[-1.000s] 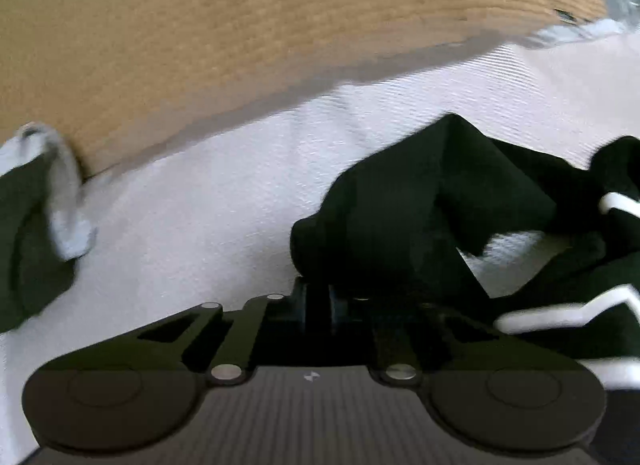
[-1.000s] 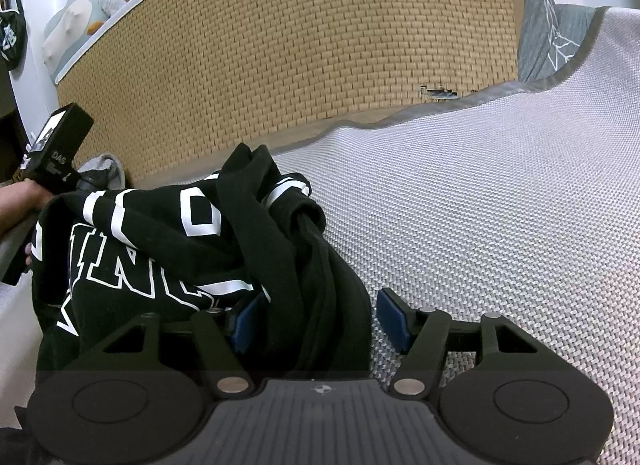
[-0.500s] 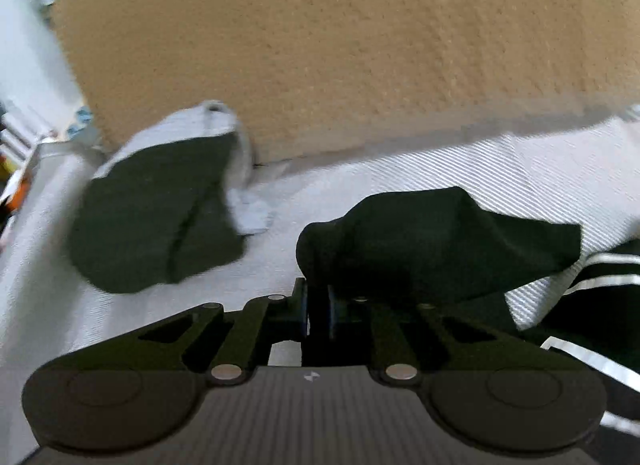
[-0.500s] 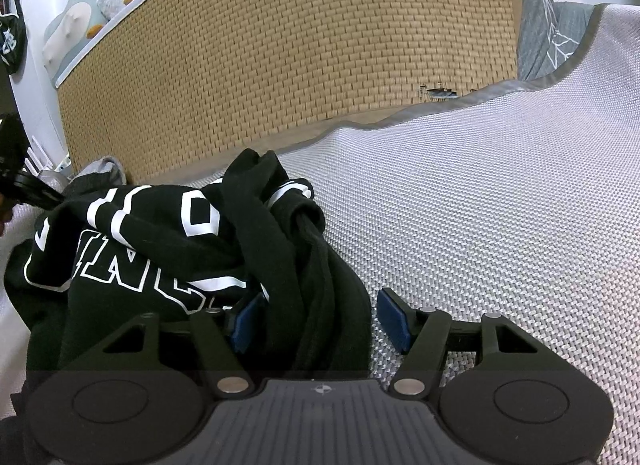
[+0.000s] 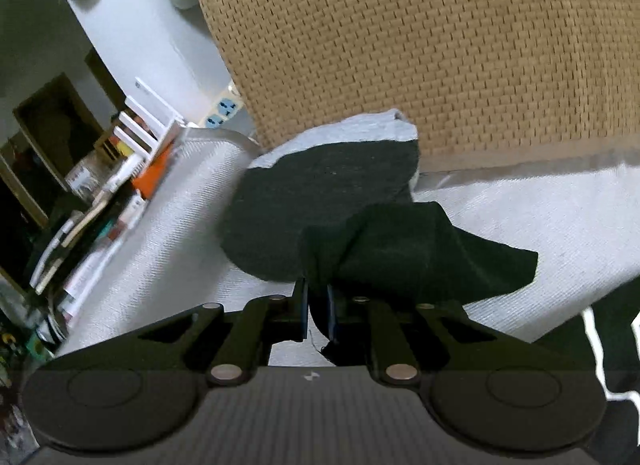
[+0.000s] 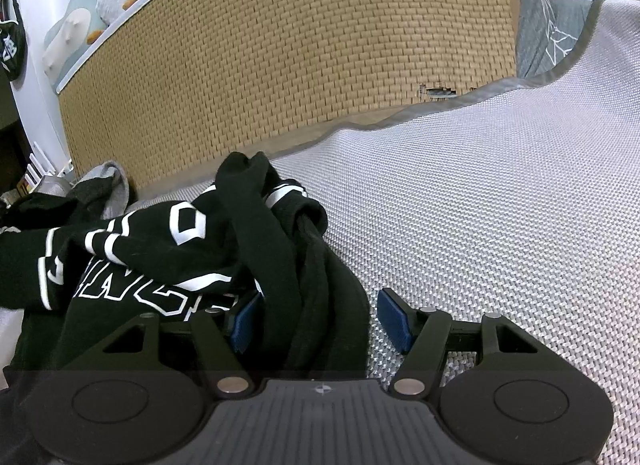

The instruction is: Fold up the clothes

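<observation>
Left gripper (image 5: 318,305), fingers pressed together, pinches a fold of black sweatshirt (image 5: 420,253) w/ white lettering. Right gripper (image 6: 320,317), fingers spread, w/ bunched cloth lying between them. Sweatshirt lies crumpled on grey woven mat (image 6: 480,205); wicker headboard (image 6: 300,65) at 12 o'clock.

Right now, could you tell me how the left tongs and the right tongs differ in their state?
The left tongs are shut, pinching a plain edge of the black sweatshirt; the right tongs stand open, with bunched sweatshirt folds lying loosely between the blue pads. The left tongs face a second dark garment; the right face the white lettering. Both sit over the grey woven cover.
</observation>
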Available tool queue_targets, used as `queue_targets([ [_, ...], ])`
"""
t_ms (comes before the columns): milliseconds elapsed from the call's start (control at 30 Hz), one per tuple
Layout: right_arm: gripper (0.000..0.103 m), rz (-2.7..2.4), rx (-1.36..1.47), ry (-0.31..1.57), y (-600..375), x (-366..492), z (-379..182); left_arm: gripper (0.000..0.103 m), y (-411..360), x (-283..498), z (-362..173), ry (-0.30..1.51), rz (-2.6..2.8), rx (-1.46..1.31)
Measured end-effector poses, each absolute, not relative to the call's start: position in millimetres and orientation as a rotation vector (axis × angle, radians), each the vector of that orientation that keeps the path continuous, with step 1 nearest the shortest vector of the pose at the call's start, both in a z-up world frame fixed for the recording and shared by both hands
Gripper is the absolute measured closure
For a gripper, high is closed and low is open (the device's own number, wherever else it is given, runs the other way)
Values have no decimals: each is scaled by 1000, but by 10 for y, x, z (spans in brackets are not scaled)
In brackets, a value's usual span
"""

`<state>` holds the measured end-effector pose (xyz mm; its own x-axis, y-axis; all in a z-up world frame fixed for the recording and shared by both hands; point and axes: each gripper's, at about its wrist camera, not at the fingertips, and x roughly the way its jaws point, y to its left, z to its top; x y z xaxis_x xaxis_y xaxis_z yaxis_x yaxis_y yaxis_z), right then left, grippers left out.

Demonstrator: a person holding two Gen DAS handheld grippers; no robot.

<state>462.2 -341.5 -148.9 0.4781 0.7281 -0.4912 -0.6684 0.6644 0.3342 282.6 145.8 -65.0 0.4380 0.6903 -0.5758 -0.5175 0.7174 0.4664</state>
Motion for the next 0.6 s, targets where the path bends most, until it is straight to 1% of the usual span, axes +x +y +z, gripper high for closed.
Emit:
queue_targets([
  [133, 34, 858, 104, 647, -3420, 4619, -1488, 92, 1524, 2715, -520, 773, 781, 245],
  [267, 33, 861, 102, 646, -3420, 4610, -1490, 91, 1561, 2624, -381, 738, 751, 194],
  [333, 33, 858, 95, 645, -3407, 4606, -1489, 91, 1593, 2623, -435, 773, 728, 177],
  [500, 33, 859, 100, 644, -3402, 4612, -1509, 89, 1703, 2567, -797, 911, 684, 106],
  [567, 33, 859, 100, 643, -3402, 4609, -1518, 86, 1688, 2500, -908, 935, 682, 104],
  [600, 33, 859, 100, 643, -3400, 4611, -1520, 83, 1679, 2466, -963, 947, 682, 104],
])
